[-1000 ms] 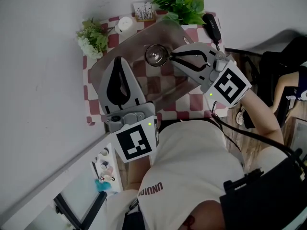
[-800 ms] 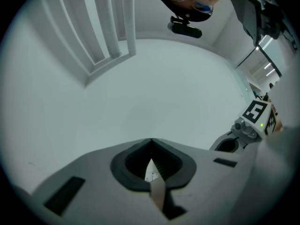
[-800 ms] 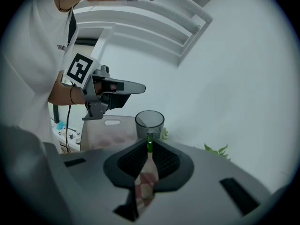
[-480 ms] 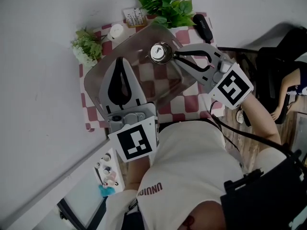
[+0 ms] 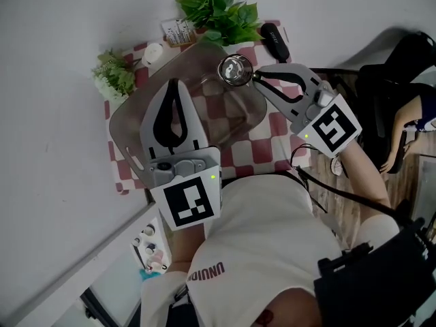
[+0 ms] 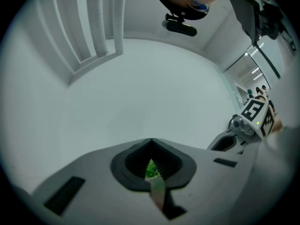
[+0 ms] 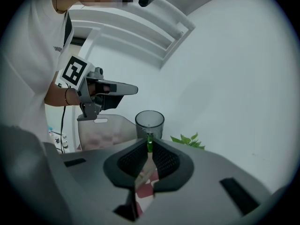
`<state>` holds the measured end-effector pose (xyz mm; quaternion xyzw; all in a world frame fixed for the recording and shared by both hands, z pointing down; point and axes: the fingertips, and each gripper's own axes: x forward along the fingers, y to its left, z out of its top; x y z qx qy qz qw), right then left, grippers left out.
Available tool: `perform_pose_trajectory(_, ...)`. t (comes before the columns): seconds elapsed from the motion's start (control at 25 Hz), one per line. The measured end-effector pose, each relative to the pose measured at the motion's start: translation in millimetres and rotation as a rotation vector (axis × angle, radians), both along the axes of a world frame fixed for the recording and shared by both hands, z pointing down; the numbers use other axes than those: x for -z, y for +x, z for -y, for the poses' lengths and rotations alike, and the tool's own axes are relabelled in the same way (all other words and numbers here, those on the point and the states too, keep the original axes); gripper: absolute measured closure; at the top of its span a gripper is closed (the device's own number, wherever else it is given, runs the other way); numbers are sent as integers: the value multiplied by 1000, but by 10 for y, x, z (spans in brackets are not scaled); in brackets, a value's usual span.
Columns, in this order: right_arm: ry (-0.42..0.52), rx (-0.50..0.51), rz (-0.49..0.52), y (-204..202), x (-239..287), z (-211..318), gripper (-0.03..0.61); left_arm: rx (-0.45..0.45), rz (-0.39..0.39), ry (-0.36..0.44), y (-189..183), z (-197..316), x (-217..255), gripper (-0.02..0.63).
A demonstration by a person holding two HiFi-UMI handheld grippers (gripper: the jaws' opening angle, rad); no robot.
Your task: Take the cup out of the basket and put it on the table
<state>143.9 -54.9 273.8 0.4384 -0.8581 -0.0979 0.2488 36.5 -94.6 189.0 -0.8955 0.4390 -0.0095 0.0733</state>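
The right gripper (image 5: 257, 78), jaws closed on the near wall of the cup (image 5: 235, 69), holds it upright just beyond its tips above the far edge of the basket (image 5: 127, 124), with the checked table (image 5: 271, 147) open to its right side.

Person wears white T-shirt (image 5: 266, 230); left gripper (image 5: 173, 86) and right gripper (image 5: 257, 77) are grey.
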Motion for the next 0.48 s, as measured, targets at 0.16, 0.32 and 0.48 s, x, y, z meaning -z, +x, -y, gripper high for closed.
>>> perform_pose_trajectory(0.16, 23, -42, 15, 134, -4, -65, 534, -36, 8, -5, 123, -64, -19, 603)
perform_pose_trajectory(0.32, 30, -92, 41, 301, -8, -109, 534, -66, 22, -14, 254, -112, 1, 603)
perform_pose_trajectory(0.48, 24, -143, 63, 487, -57, -183, 534, -88, 27, -21, 381, -182, 2, 603)
